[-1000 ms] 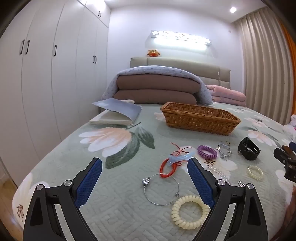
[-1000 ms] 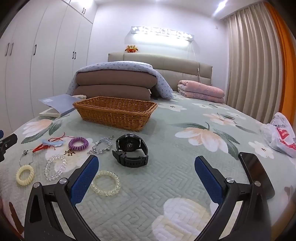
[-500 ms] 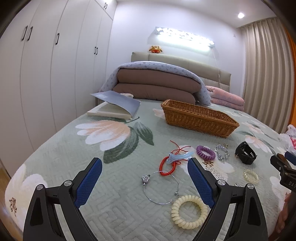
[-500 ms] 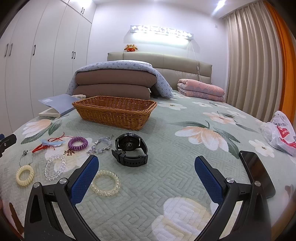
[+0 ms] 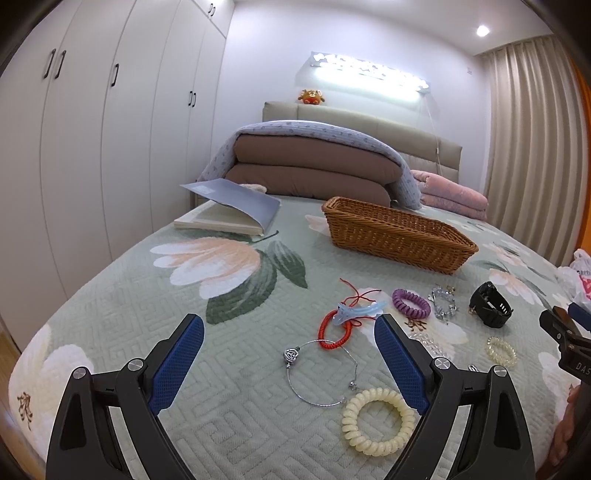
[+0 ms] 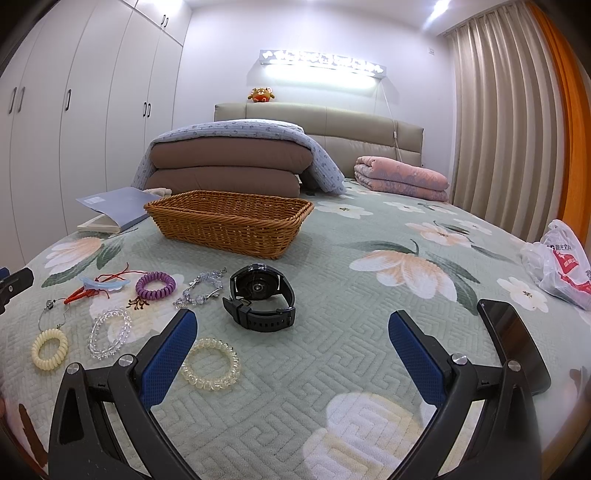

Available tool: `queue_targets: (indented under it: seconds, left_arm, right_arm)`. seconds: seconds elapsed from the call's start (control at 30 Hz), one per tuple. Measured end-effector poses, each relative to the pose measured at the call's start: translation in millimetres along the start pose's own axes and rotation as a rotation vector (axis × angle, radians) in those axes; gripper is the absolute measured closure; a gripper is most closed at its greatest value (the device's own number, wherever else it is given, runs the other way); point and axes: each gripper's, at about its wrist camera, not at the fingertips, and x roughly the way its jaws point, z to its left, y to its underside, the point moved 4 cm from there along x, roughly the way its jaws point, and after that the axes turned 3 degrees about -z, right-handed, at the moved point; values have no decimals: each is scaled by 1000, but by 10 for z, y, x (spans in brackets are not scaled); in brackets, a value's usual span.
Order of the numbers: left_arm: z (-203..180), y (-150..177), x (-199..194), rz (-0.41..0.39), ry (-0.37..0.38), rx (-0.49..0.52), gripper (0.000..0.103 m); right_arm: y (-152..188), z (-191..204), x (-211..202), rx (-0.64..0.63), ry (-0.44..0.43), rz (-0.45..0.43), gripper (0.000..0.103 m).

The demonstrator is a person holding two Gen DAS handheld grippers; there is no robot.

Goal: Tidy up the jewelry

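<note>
On the quilted floral bedspread [image 6: 332, 350], both grippers, left gripper [image 5: 288, 354] and right gripper [image 6: 291, 350], remain spread and empty, left one risen slightly; brown woven wicker basket [image 6: 229, 229] unfilled.

You're working in bright, even light: the wall lamp [image 6: 321, 68] over the headboard blows out white, a ceiling spot [image 5: 482, 31] glares, shadows stay soft, focus stays sharp, and fisheye bends the dark corners.

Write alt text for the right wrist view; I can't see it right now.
The open right hand-held gripper hovers over a floral bedspread, empty, with a black watch and a clear coil bracelet just ahead. More bracelets and hair ties lie to the left, a wicker basket sits beyond, and a dark phone lies at right.
</note>
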Motion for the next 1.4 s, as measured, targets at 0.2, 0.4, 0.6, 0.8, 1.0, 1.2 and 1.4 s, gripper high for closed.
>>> queue_targets:
  seconds: [0.2,0.4,0.6,0.8,1.0,1.2,1.4]
  left_arm:
    - [-40,15,4,3,0,-4,9]
    - [8,-2,2,5,2,-8,9]
    - [27,-5,2,6,2,-10,9]
    - [27,-8,10,12,3,-13,9]
    - [21,-7,18,12,5,-8,9]
    - [18,-5,14,12,5,-8,9]
    - [7,-5,19,12,4,-7,9]
  right_arm:
    - [1,-5,-2,0,0,1,0]
    - [8,0,4,-1,0,3,0]
    - [8,3,7,-1,-1,4,0]
    - [8,2,6,-1,-2,4,0]
    - [8,1,7,-1,-1,3,0]
    - [7,3,7,-1,-2,3,0]
    - [6,3,8,-1,-2,3,0]
